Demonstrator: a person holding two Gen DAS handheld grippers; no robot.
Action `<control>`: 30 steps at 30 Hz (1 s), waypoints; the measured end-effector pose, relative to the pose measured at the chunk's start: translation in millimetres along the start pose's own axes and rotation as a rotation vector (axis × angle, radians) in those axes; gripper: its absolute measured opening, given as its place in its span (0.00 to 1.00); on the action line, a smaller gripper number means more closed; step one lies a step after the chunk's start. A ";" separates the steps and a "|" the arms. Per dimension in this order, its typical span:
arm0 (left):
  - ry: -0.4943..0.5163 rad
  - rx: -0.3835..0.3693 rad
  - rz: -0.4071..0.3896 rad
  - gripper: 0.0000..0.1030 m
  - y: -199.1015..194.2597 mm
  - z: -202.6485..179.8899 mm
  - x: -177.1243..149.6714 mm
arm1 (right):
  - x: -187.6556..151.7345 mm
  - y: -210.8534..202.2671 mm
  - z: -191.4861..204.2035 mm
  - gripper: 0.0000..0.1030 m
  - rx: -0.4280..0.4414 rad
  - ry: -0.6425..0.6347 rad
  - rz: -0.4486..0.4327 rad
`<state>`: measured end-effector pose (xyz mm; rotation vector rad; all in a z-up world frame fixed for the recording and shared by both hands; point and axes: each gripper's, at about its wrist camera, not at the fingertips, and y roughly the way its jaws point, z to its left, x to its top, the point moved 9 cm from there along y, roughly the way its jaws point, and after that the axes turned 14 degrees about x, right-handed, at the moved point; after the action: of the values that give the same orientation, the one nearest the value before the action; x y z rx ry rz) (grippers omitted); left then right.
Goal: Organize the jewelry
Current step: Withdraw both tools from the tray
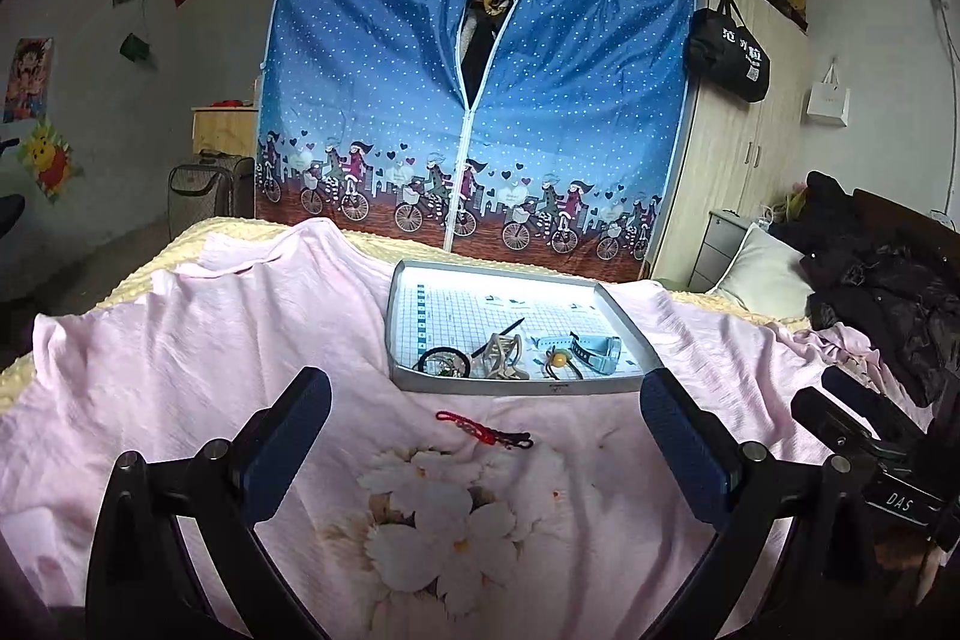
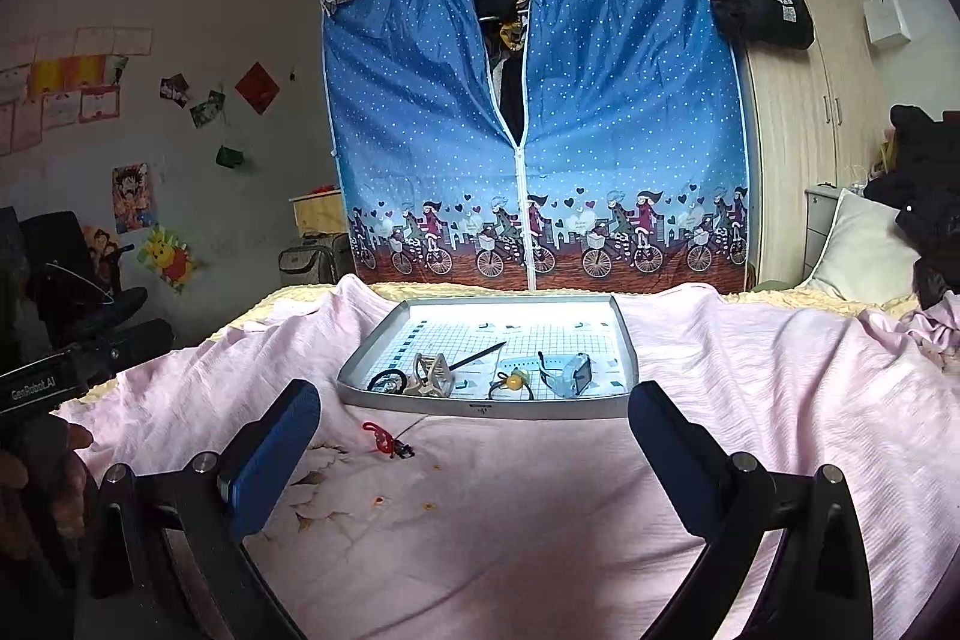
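Note:
A grey tray (image 1: 522, 384) (image 2: 480, 407) lies on the pink bedsheet. It holds a black bracelet (image 1: 443, 361) (image 2: 384, 381), a beige hair claw (image 1: 503, 357) (image 2: 433, 375), a yellow-bead hair tie (image 1: 561, 359) (image 2: 513, 383), a light blue watch (image 1: 591, 347) (image 2: 567, 373) and a thin black stick (image 2: 477, 355). A red cord bracelet (image 1: 480, 429) (image 2: 386, 441) lies on the sheet just in front of the tray. My left gripper (image 1: 486, 388) is open, its fingers either side of the cord. My right gripper (image 2: 474, 400) is open too, with the cord near its left finger.
The bed carries a pink flowered sheet (image 1: 420, 508) over a yellow blanket. Beyond its far edge stands a blue fabric wardrobe (image 1: 480, 100), with a wooden wardrobe (image 2: 798, 112) to the right. Dark clothes (image 1: 888, 280) and a pillow (image 2: 864, 250) lie at right. A hand (image 2: 36, 484) holds the other gripper.

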<state>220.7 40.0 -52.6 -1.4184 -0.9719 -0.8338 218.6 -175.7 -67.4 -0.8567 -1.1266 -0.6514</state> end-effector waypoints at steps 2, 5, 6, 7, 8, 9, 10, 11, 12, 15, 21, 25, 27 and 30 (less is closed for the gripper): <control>0.002 0.011 0.009 0.98 -3.1 1.3 -3.4 | -1.6 -5.8 0.7 1.00 -0.003 0.000 0.000; 0.021 0.041 0.022 0.98 -4.1 2.4 -8.4 | -6.4 -7.5 1.4 1.00 -0.008 0.009 0.015; 0.029 0.055 0.031 0.98 -2.9 3.0 -10.6 | -8.8 -6.7 0.8 1.00 -0.013 0.015 0.027; 0.036 0.065 0.044 0.98 -1.2 3.4 -13.0 | -11.6 -5.4 0.4 1.00 -0.017 0.021 0.040; 0.040 0.071 0.056 0.98 1.1 4.9 -17.3 | -15.9 -2.6 -1.0 1.00 -0.020 0.031 0.059; 0.044 0.080 0.069 0.98 3.2 5.3 -19.5 | -19.2 -0.1 -2.0 1.00 -0.022 0.040 0.076; 0.047 0.089 0.080 0.98 5.3 5.8 -22.3 | -22.7 2.3 -2.5 1.00 -0.021 0.047 0.091; 0.048 0.095 0.093 0.98 7.5 5.8 -24.3 | -25.4 5.5 -3.0 1.00 -0.020 0.054 0.107; 0.047 0.099 0.107 0.98 9.4 5.8 -26.6 | -27.5 7.1 -4.0 1.00 -0.021 0.057 0.118; 0.043 0.107 0.139 0.98 14.1 7.3 -33.1 | -32.1 11.5 -4.1 1.00 -0.024 0.058 0.145; 0.070 0.116 0.215 0.98 25.1 6.8 -42.5 | -41.3 19.1 -3.0 1.00 -0.035 0.042 0.198; 0.115 0.124 0.298 0.98 39.7 5.4 -50.3 | -46.6 26.0 -1.4 1.00 -0.040 0.026 0.235; 0.136 0.124 0.342 0.98 48.4 6.0 -53.4 | -49.7 30.0 -1.5 1.00 -0.042 0.023 0.255; 0.127 0.097 0.414 0.98 59.0 8.0 -58.0 | -53.8 35.9 -3.3 1.00 -0.041 0.028 0.280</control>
<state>251.0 43.3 -129.9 -1.3998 -0.5844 -0.5531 232.5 -158.1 -128.1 -1.0159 -0.9483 -0.4538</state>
